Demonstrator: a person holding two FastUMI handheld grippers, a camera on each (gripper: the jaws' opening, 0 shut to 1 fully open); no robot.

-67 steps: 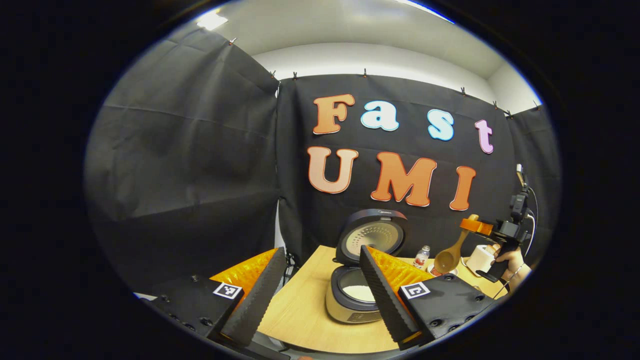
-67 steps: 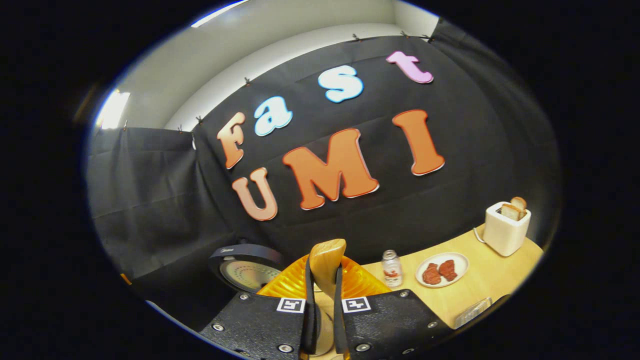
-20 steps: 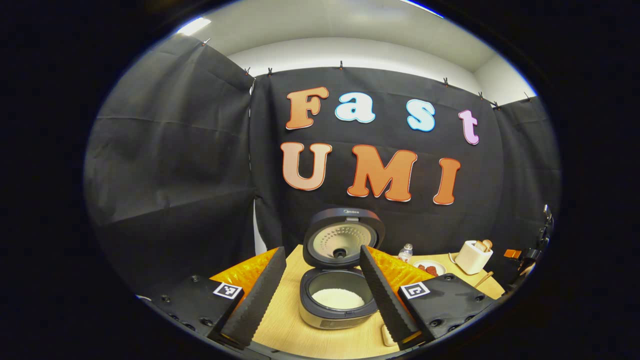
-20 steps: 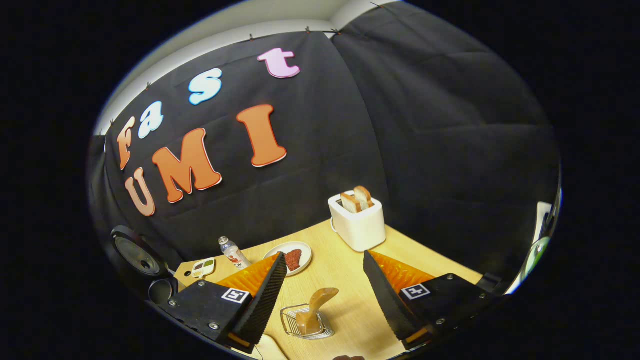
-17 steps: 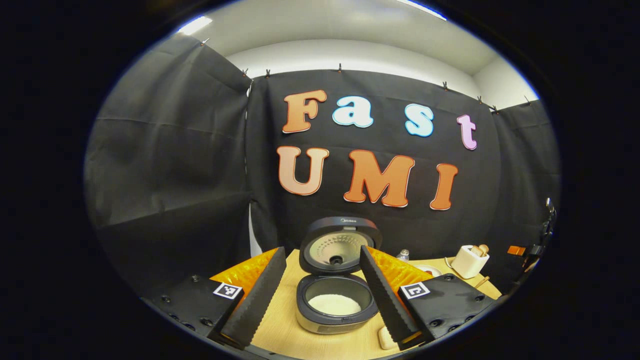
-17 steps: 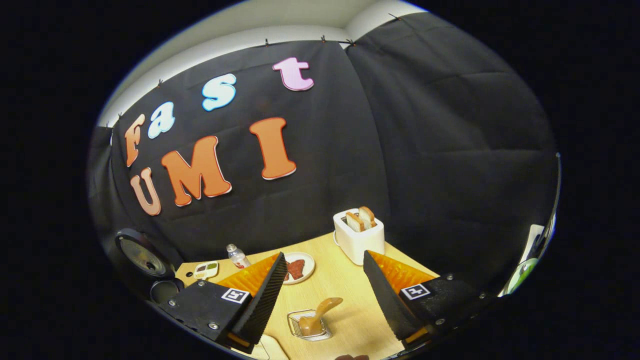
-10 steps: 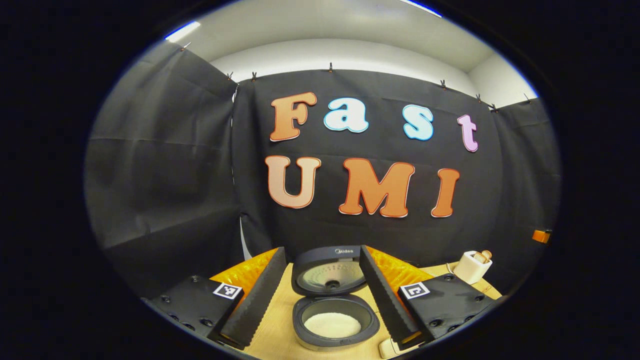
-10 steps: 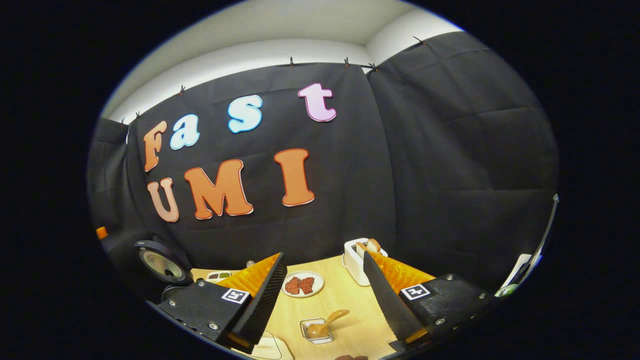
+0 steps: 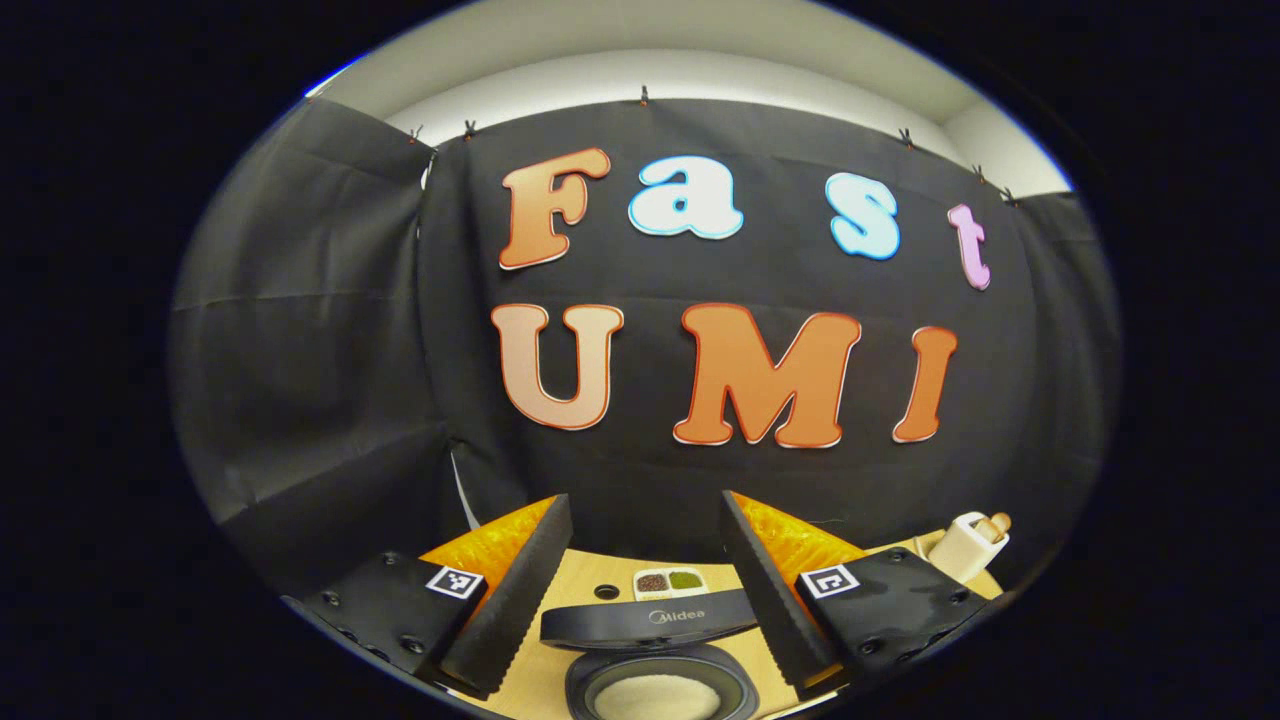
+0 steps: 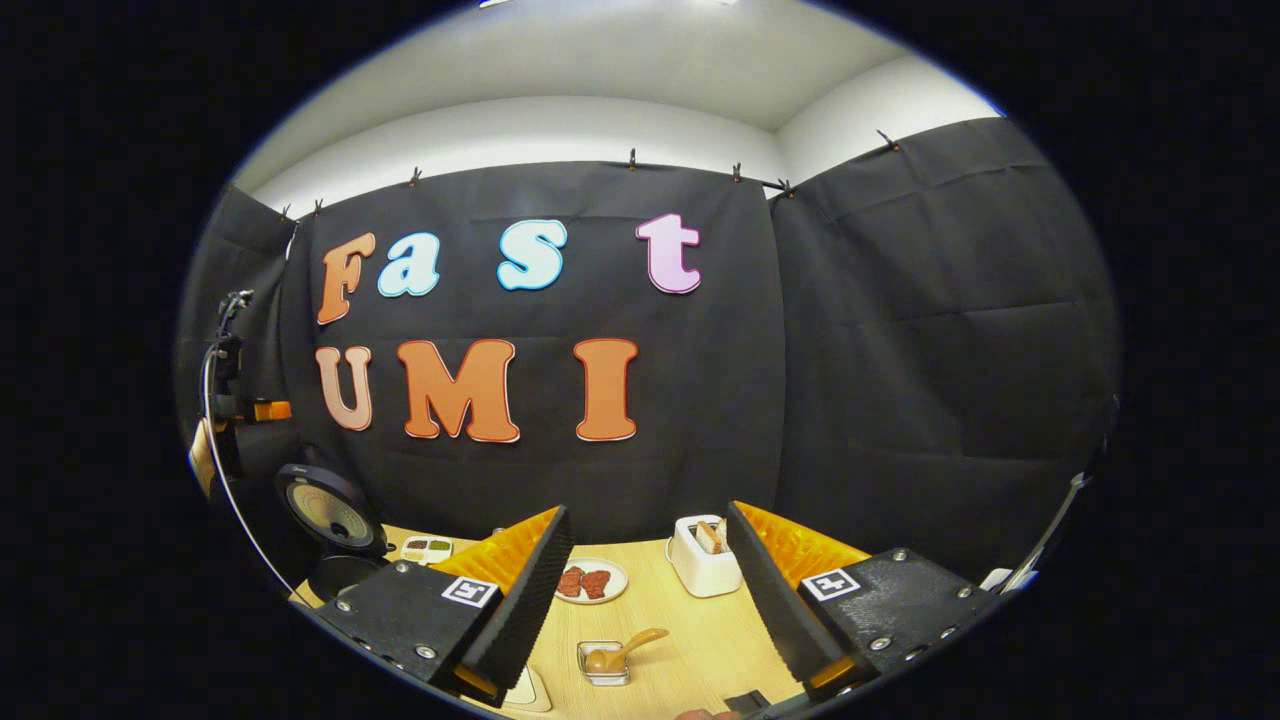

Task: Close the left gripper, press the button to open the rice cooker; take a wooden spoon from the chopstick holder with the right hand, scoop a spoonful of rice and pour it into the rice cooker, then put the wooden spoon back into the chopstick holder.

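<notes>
With lid up, 1 rice cooker, 1 wooden spoon, 1 toaster.

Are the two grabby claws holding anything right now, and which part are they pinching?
Nothing is held. The left gripper and the right gripper both gape open. The light wooden spoon leans in the small clear chopstick holder, touched by neither.

The right gripper fills the bottom of the frame with its jaws wide apart and nothing between them. Between them, low on the wooden table, a spoon leans in a small wire holder, with a plate and a toaster just behind. At lower left the cooker stands with its lid raised, and the left gripper hangs above it at the left edge.
</notes>
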